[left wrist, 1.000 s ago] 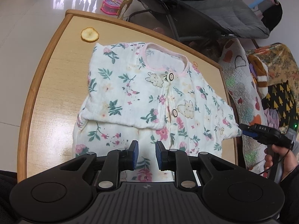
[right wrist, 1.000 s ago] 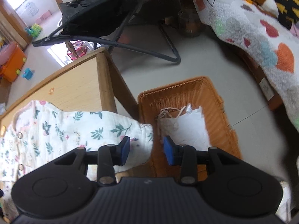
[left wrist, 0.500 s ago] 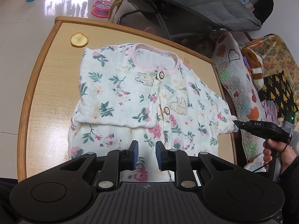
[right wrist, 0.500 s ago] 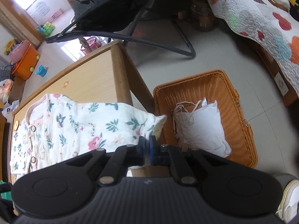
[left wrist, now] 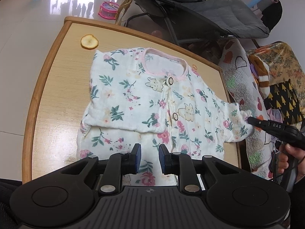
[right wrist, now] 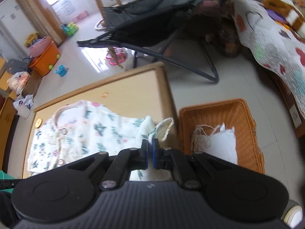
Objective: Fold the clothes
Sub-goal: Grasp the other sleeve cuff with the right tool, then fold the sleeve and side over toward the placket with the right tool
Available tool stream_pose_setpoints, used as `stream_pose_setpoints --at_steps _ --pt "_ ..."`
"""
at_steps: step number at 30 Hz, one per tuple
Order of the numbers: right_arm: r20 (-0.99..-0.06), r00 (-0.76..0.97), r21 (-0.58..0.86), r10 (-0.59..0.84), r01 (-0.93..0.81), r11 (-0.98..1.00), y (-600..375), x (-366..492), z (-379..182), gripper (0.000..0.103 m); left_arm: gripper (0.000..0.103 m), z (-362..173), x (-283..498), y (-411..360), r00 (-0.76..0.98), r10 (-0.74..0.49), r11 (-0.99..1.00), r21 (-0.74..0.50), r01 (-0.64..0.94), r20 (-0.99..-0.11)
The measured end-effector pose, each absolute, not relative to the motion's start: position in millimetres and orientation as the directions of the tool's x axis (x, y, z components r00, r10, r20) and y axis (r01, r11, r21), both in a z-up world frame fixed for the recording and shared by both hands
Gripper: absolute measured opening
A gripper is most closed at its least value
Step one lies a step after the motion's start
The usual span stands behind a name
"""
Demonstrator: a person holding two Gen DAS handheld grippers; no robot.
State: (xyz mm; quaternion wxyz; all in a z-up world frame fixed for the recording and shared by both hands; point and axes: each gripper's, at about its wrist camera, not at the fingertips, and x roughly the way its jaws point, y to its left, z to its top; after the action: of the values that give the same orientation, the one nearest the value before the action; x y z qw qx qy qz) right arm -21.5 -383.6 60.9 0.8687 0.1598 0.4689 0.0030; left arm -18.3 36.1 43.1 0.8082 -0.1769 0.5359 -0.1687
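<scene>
Your right gripper (right wrist: 150, 153) is clamped on the cuff of the floral baby top's sleeve (right wrist: 162, 127); the blue pads are pressed together with the fabric edge sticking up just past them. In the left wrist view the same gripper (left wrist: 249, 120) pinches that sleeve (left wrist: 236, 122) at the table's right edge, so the right hand is clearly the nearer one for this fold.

Your left gripper (left wrist: 149, 157) hovers over the garment's hem, jaws part-way apart with nothing between them; the cloth lies just beyond and below the fingertips, not gripped.

The floral baby top (left wrist: 152, 105) lies flat on the wooden table (left wrist: 57, 76), neckline away from you, button placket running straight out from your left fingers. Its long axis runs from the hem near your fingers to the collar beyond. The sleeve on the left fingers' side already lies folded across the chest; the one you hold sticks out sideways, across that axis.

So the move likely turns on carrying the held cuff from the right toward the placket, across the body.

Beyond the right fingers, beside the table, stands a wicker basket (right wrist: 247, 114) holding a white cloth (right wrist: 219, 143).
</scene>
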Motion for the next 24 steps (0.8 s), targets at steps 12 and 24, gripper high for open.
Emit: stream_pose_setpoints --at_steps 12,24 --pt "-0.792 0.578 0.297 0.196 0.085 0.951 -328 -3 74 0.004 0.024 41 -22 52 0.381 -0.467 0.873 -0.485 0.055 -0.798" --pt "-0.792 0.570 0.289 0.218 0.036 0.957 -264 9 63 0.004 0.024 38 -22 64 0.377 -0.463 0.872 -0.488 0.035 -0.802"
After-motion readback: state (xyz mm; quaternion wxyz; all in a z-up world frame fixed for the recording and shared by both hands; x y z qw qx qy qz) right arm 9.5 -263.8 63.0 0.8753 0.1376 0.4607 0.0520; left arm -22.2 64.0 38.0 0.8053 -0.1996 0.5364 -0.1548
